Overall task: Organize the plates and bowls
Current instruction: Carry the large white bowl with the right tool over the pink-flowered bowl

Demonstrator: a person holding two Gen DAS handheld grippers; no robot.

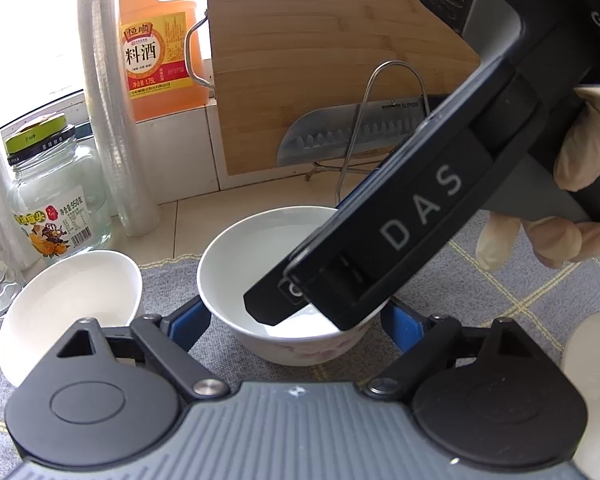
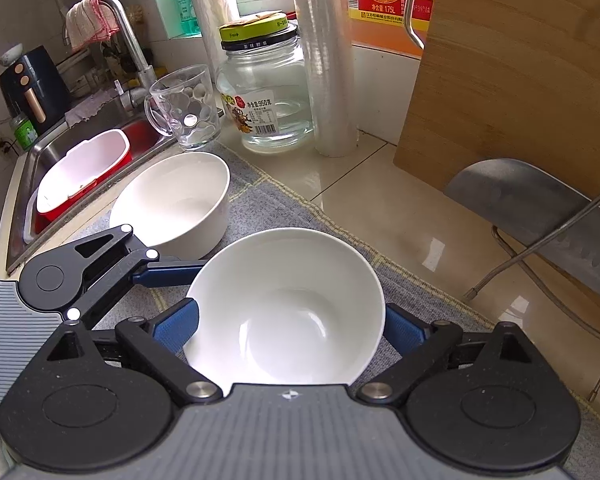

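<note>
Jaws of the left gripper [image 1: 296, 326] and right gripper [image 2: 292, 320] both seem clamped on the floral bowl [image 1: 236, 264], near centre on the grey mat [image 1: 480, 280]; plain white bowl [image 2: 172, 200] sits apart, further left; stacking looks barely begun, nothing nested yet; no plates in view.

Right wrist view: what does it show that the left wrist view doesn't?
Only the right wrist view: the steel sink holding a red-and-white plastic tub, and the metal tap draped with a cloth. Only the left wrist view: a gloved right hand holding the right gripper. Both: the white ceramic bowl between blue pads, a second white bowl, the clear glass jar and the bamboo cutting board.
</note>
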